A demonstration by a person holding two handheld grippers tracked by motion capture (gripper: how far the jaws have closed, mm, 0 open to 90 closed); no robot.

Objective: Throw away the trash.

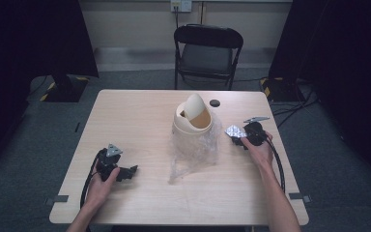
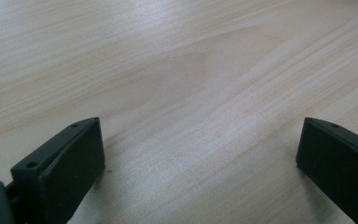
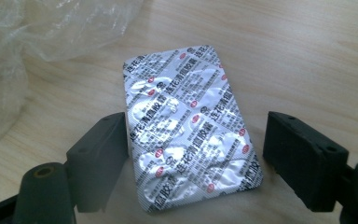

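From above, a cream swing-lid bin [image 1: 193, 117] stands at the wooden table's [image 1: 140, 116] centre on a clear plastic bag [image 1: 193, 152]. The left gripper [image 1: 128, 172] rests at about eight o'clock from it, the right gripper [image 1: 237, 137] at three o'clock beside a silver blister pack [image 1: 233, 131].

In the left gripper view, jaws gape over bare wood.

In the right gripper view, the pack [image 3: 190, 126] lies between parted jaws, perhaps brushing the left one.
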